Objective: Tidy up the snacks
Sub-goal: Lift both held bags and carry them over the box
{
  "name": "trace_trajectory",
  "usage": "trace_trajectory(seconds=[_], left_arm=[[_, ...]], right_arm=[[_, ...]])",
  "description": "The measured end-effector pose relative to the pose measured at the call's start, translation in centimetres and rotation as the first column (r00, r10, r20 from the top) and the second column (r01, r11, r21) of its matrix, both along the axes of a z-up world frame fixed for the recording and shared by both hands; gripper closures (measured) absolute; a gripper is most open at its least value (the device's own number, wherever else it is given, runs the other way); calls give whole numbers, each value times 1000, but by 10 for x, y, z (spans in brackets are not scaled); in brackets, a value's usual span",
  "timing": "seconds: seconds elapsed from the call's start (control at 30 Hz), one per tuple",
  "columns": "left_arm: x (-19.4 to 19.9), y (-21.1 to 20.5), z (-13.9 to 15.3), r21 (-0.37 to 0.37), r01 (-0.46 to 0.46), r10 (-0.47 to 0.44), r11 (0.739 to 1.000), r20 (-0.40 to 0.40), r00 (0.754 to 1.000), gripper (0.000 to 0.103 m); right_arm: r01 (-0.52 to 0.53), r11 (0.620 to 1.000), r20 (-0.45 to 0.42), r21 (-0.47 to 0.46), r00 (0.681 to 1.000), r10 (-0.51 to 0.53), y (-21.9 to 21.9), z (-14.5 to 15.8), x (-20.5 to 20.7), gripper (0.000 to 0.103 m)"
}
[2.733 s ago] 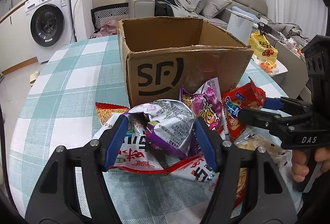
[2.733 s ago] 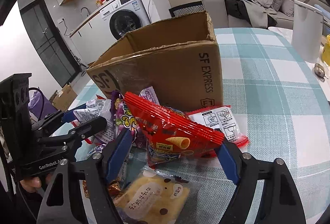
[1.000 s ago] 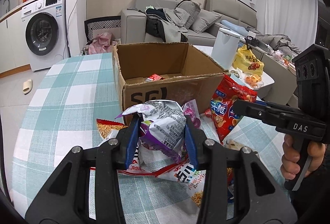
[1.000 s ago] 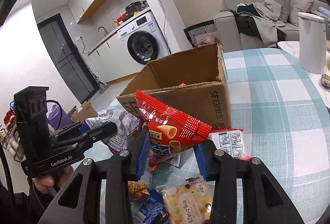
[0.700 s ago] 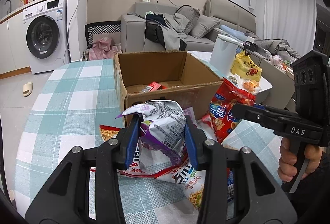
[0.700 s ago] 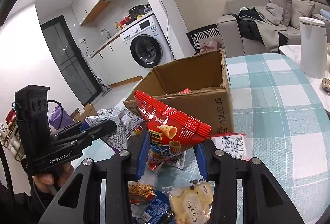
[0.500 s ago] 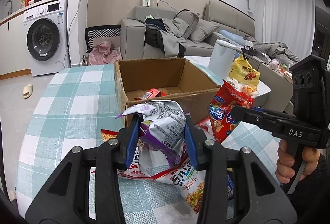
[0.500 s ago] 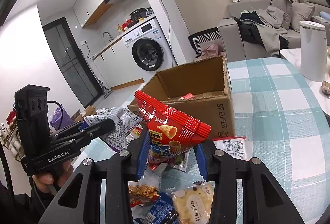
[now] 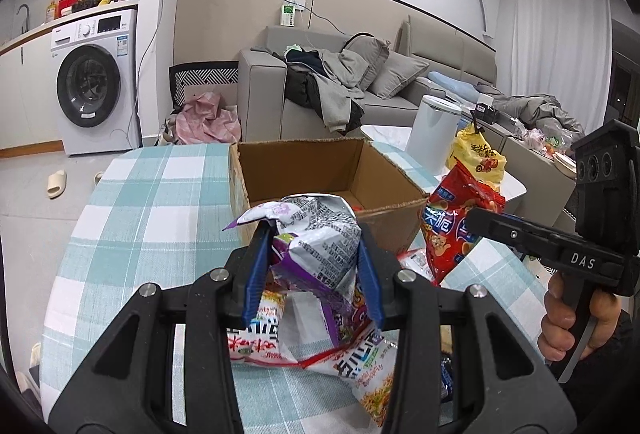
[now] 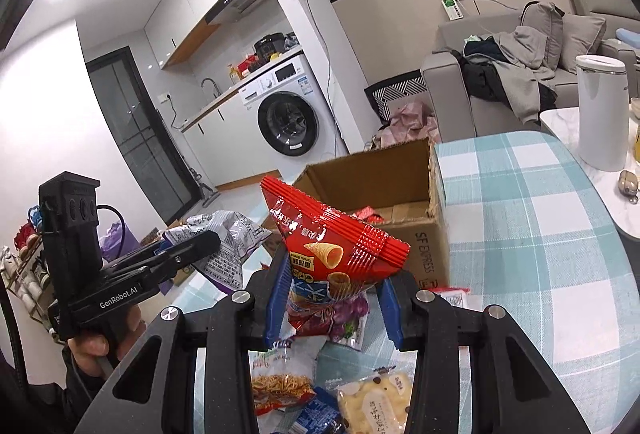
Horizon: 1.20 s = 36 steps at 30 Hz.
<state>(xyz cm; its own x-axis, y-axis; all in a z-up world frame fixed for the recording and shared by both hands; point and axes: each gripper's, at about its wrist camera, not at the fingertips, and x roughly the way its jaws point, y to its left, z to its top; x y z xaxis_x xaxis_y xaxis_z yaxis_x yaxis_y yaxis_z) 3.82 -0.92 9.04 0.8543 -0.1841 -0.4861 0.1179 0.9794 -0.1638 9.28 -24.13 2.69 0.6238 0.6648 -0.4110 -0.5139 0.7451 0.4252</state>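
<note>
My left gripper [image 9: 314, 266] is shut on a crumpled silver-and-purple snack bag [image 9: 316, 234], held up above the table in front of the open cardboard box [image 9: 304, 170]. In the right wrist view my right gripper [image 10: 334, 294] is shut on a red corn-cone snack bag [image 10: 332, 238], lifted beside the same box [image 10: 400, 174]. The red bag [image 9: 452, 222] also shows at the right of the left wrist view, and the silver bag [image 10: 228, 238] at the left of the right wrist view. A red packet lies inside the box. More snack packets [image 9: 360, 358] [image 10: 372, 402] lie on the checked tablecloth below.
The box stands mid-table on a teal-and-white checked cloth [image 9: 152, 202]. A white canister [image 10: 600, 106] and a yellow bag [image 9: 478, 154] sit on a side table to the right. A sofa [image 9: 340, 90] and washing machine [image 9: 92, 90] are behind. A hand [image 9: 576, 326] grips the right tool.
Both grippers closed on their bags, then rose with them off the pile. The box now sits lower in both views and its inside shows.
</note>
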Motion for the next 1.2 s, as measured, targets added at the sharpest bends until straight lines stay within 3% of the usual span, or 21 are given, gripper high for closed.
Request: trace_trajectory(seconds=[0.63, 1.2], left_arm=[[53, -7, 27, 6, -10, 9, 1000, 34, 999, 65], [113, -2, 10, 16, -35, 35, 999, -9, 999, 65]], right_arm=[[30, 999, 35, 23, 999, -30, 10, 33, 28, 63], [63, 998, 7, 4, 998, -63, 27, 34, 68, 63]])
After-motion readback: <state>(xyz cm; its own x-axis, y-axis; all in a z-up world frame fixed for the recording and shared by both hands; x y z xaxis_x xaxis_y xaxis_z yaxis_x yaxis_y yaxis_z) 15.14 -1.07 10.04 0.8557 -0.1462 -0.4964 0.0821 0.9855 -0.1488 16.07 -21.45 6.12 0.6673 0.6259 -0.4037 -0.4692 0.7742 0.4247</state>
